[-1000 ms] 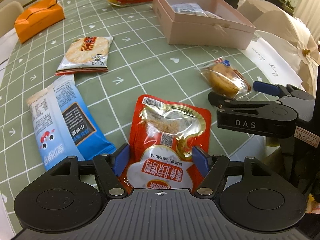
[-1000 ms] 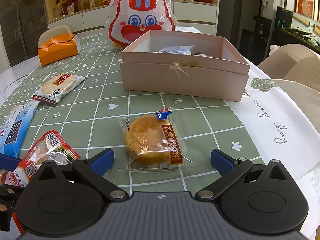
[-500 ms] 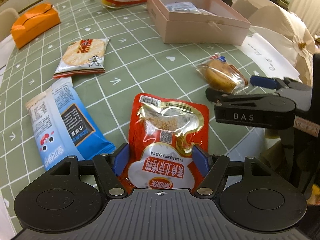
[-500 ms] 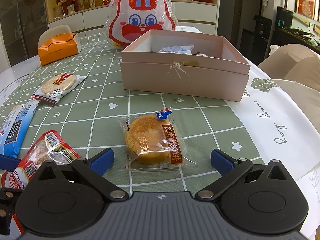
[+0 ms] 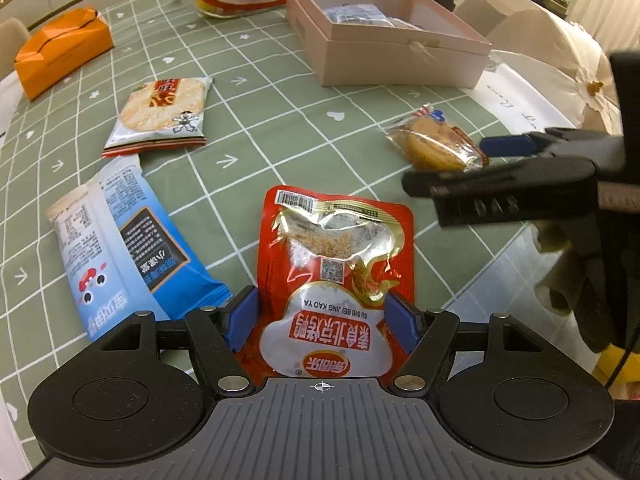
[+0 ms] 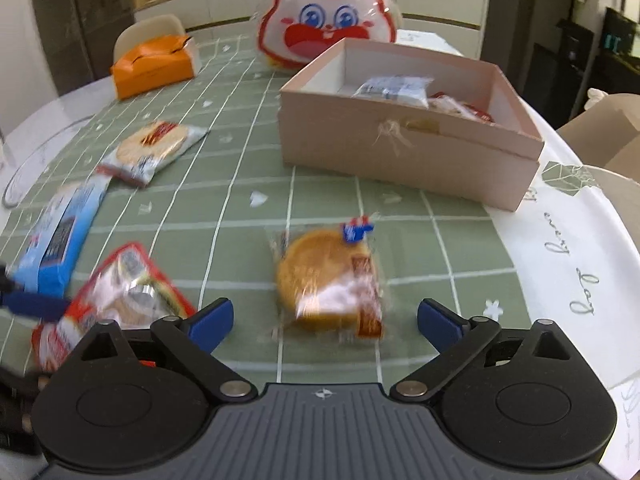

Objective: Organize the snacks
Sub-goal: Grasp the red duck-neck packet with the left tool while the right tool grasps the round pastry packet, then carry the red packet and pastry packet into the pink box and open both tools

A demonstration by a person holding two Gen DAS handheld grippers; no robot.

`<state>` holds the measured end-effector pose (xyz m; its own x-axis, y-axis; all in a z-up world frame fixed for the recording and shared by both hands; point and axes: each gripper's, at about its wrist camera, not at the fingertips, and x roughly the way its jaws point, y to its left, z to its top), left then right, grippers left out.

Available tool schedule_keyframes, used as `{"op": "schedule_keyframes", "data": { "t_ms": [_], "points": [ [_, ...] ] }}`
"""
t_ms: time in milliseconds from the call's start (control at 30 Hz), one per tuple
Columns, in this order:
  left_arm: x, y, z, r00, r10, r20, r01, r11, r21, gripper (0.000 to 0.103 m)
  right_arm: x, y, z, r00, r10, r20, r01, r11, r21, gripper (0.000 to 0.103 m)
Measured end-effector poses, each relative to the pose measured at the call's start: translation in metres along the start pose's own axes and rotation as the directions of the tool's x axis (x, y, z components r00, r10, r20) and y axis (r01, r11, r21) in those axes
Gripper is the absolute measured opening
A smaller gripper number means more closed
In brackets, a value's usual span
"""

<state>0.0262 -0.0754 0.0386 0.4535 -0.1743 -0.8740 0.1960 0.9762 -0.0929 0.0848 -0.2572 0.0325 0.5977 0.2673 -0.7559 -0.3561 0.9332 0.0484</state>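
Observation:
My left gripper has its blue pads on both sides of a red snack pouch, shut on its near end; the pouch lies on the green checked tablecloth and also shows in the right wrist view. My right gripper is open and empty, just behind a round cake in clear wrap, which also shows in the left wrist view. A pink open box holding a few packets stands behind. A rice cracker pack and a blue packet lie to the left.
An orange box sits at the far left. A rabbit-face bag stands behind the pink box. A white cloth covers the table's right edge, with a chair beyond.
The right gripper has risen and tilted downward, so its view is blurred and looks more steeply onto the cake. The left gripper stays on the red pouch and has shifted slightly.

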Motion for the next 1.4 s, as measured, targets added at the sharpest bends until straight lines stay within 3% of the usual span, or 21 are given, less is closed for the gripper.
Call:
{"op": "schedule_keyframes", "data": {
  "t_ms": [133,267,667,1067,1267,1400],
  "points": [
    [-0.002,0.001,-0.003,1.0,-0.009,0.022,0.009,1.0,0.0,0.072,0.007,0.001,0.008,1.0,-0.008,0.002,0.008,1.0,0.022,0.09],
    [-0.005,0.005,-0.007,0.999,-0.016,0.049,0.016,1.0,-0.002,0.068,0.006,0.006,0.016,1.0,-0.025,0.001,0.025,0.999,-0.023,0.055],
    [-0.011,0.012,-0.01,0.996,-0.055,0.067,0.06,0.996,-0.063,0.052,-0.033,0.008,0.011,1.0,0.029,-0.011,-0.03,0.999,-0.036,0.055],
    [-0.029,-0.001,-0.006,0.987,-0.1,0.128,0.103,0.995,-0.018,0.043,-0.054,-0.001,0.002,0.999,0.022,-0.037,-0.023,0.999,-0.027,0.055],
    [-0.053,-0.01,0.007,0.962,-0.156,0.224,0.154,0.988,0.026,0.041,-0.077,-0.01,0.009,1.0,0.014,-0.001,-0.014,1.0,-0.021,0.055],
    [-0.074,-0.003,0.043,0.923,-0.211,0.32,0.218,0.976,0.015,0.04,-0.102,-0.025,0.03,0.997,0.018,0.073,-0.018,1.0,-0.004,0.055]
  ]
}}
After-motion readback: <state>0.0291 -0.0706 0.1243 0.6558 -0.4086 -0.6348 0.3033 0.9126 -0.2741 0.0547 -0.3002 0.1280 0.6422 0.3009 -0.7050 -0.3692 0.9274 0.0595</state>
